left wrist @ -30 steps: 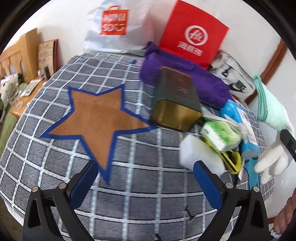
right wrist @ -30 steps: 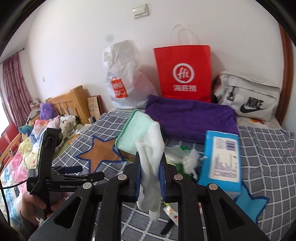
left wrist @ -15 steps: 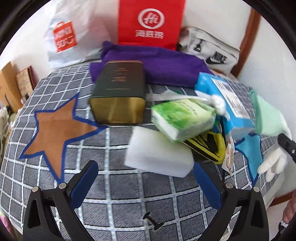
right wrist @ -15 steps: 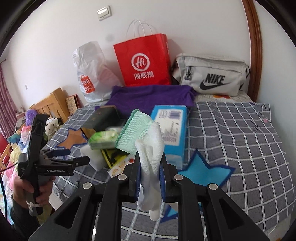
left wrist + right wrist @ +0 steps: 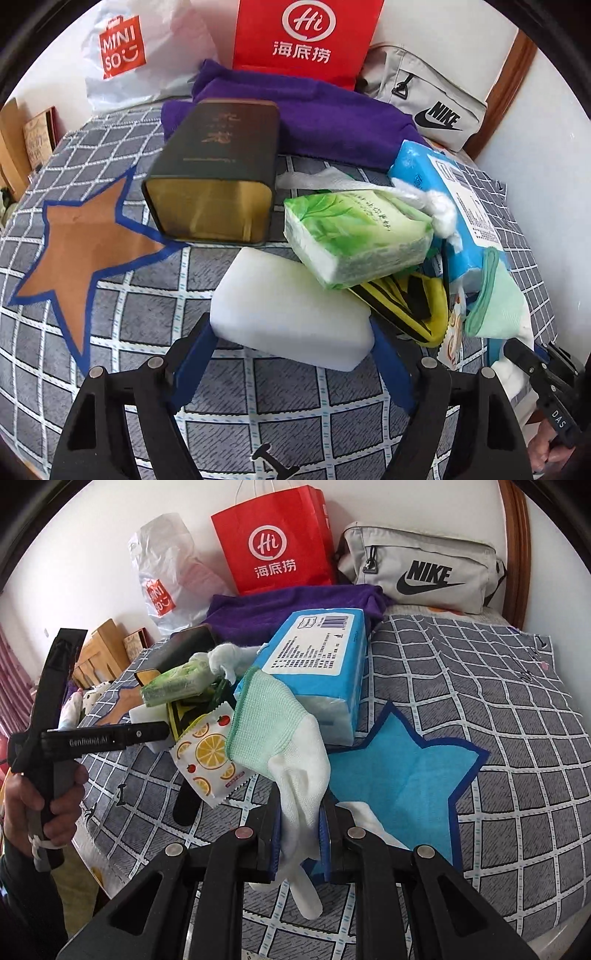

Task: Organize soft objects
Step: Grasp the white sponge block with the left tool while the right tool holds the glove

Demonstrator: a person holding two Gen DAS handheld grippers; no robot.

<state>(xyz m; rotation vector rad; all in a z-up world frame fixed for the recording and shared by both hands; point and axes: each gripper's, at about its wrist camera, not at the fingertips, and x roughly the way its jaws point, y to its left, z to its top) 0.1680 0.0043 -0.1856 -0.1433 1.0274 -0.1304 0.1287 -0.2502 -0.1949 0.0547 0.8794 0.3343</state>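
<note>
At the bottom centre of the left wrist view, a white sponge point(image 5: 291, 317) is bracketed by the left gripper point(image 5: 291, 350), whose jaws have just been closing. A white glove point(image 5: 299, 794) is pinched by the right gripper point(image 5: 298, 838), low in the right wrist view.

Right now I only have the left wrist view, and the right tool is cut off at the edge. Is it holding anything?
Observer: Yes. The right tool is shut on a white glove, clamped partway along, with its fingertips dangling below.
Operator: What is on the bedspread past the blue pack?
Observer: A blue star patch lies right of the pack, and the glove hangs over the star's left edge.
Operator: And that packet edge beside the yellow-and-black item?
Observer: It is a fruit-print sachet, white with lemon slices, lying just left of the glove.
</note>
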